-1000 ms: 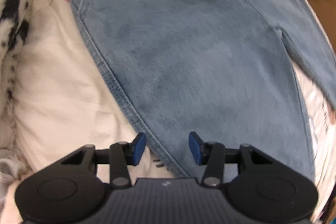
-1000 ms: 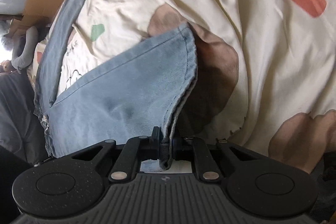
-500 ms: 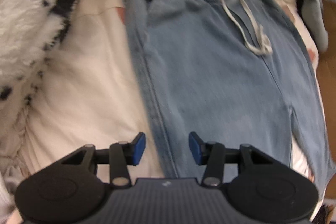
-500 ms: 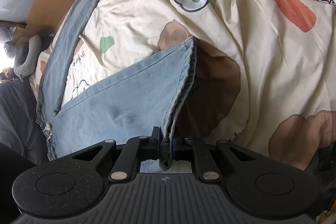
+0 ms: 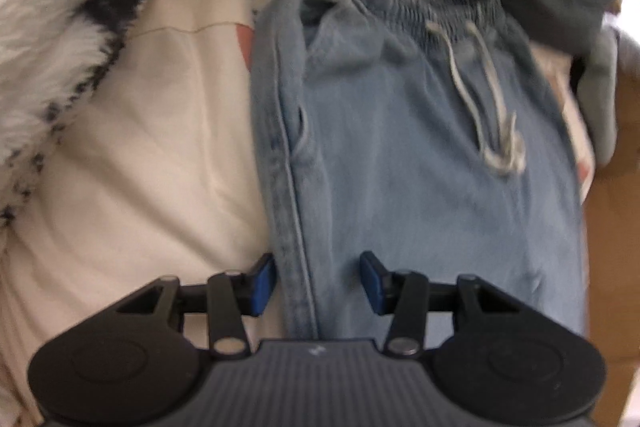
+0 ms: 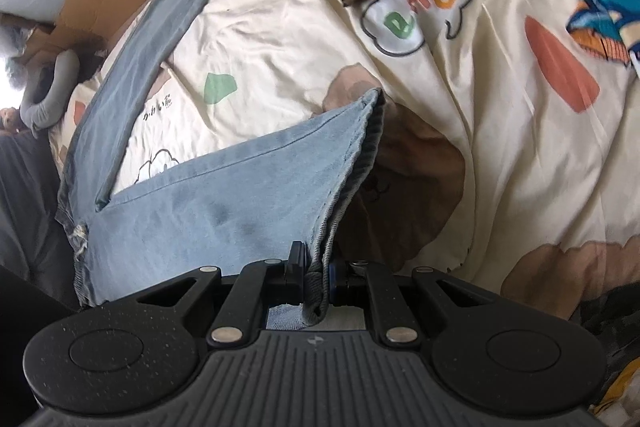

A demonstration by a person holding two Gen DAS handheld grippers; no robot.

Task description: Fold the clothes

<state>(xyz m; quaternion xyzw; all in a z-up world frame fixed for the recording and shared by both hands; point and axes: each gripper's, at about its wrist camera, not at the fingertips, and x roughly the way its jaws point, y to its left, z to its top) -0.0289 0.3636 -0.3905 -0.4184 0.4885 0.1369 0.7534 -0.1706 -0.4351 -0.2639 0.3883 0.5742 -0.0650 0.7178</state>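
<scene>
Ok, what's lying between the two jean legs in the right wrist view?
Only bare bedsheet, cream with cartoon prints, fills the wedge between the far leg and the near leg held by the right gripper. Right wrist view shows it.

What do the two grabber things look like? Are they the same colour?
Yes, they match. The left gripper and the right gripper both have black bodies with a ribbed grey middle, a round disc shape on each side, silver rivets on the black linkage bars, and a tiny white mark on the ribbed part. The fingertip pads are blue. No cables, sleeves or hands show.
</scene>
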